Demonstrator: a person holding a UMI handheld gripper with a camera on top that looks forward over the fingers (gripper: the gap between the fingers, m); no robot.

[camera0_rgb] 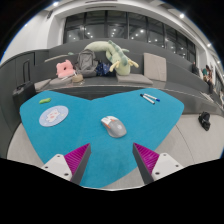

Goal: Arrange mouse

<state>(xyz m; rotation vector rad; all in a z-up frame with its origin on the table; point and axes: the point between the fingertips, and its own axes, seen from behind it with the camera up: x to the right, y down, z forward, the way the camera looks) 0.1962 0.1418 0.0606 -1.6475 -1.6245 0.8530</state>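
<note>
Gripper view shows a grey mouse [113, 125] lying on the teal table [150, 125]. The gripper [112, 158] hovers near it, fingers spread wide and empty.

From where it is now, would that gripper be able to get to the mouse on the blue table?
Probably yes. The mouse lies just ahead of the open fingers, on bare blue table with nothing between them. The round disc sits off to one side, clear of the path.
</note>
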